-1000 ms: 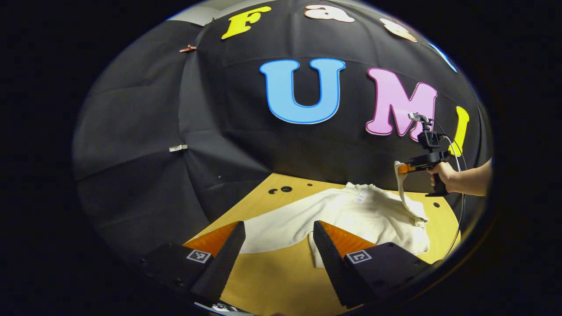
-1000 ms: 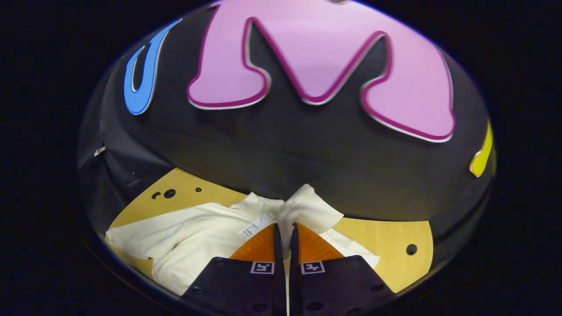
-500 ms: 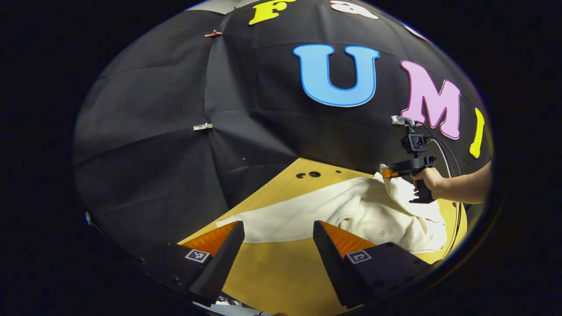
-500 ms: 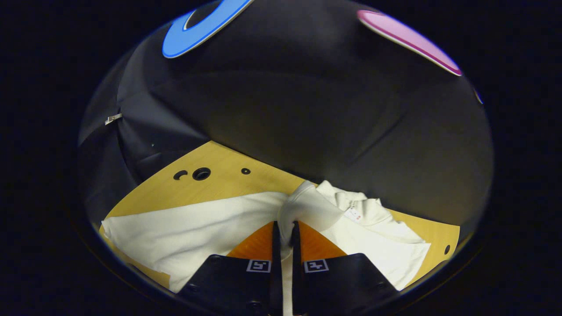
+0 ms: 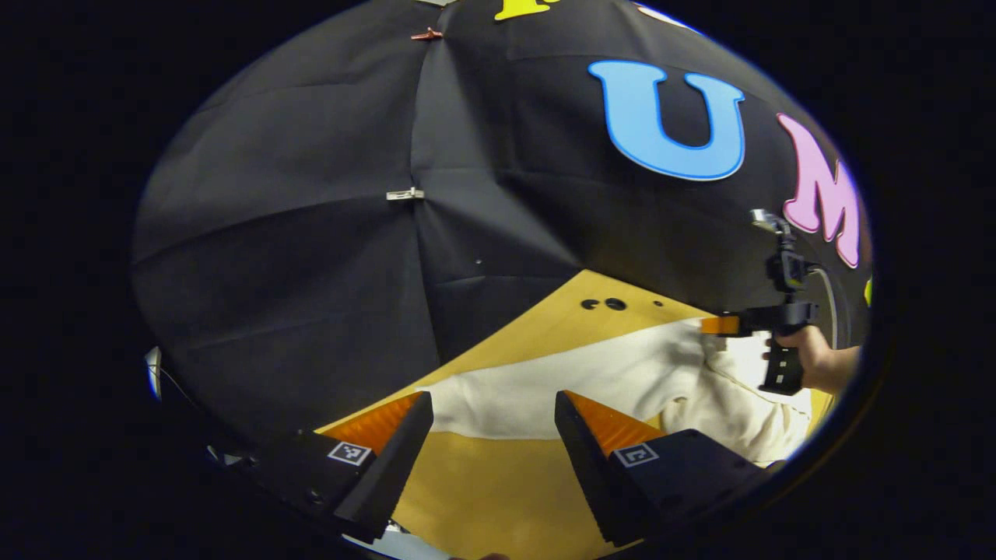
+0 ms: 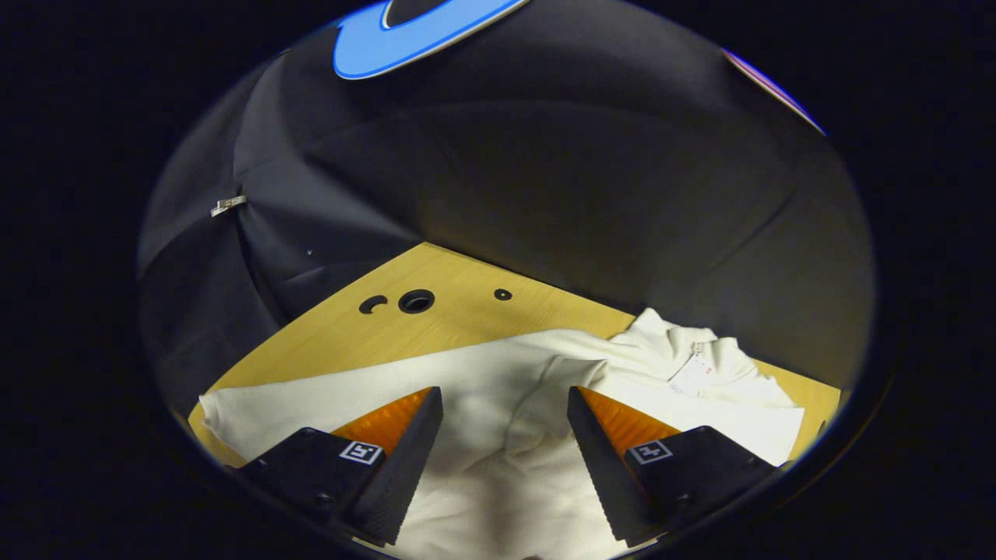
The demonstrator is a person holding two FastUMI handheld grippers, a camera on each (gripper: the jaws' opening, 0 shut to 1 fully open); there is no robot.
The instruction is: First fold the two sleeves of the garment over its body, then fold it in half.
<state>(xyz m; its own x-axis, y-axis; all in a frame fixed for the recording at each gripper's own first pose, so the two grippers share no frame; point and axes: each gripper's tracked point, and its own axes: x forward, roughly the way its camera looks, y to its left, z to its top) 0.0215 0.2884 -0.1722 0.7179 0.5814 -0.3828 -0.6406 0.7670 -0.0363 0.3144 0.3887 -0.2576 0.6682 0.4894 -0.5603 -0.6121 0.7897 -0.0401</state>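
One cream garment (image 6: 482, 381) lies spread on the wooden counter (image 6: 436, 327). One sleeve (image 6: 556, 389) is folded over the body, and one white tag (image 6: 692, 373) shows near the collar. In the right gripper view, the right gripper (image 6: 504, 404) hovers above the garment with its two fingers spread wide and nothing between them. In the left gripper view, the left gripper (image 5: 492, 412) also has its two fingers apart and empty, over bare counter just before the garment's edge. One hand (image 5: 809, 359) holds the other gripper above the cloth. Three dark holes (image 6: 416, 300) mark the counter near the wall.
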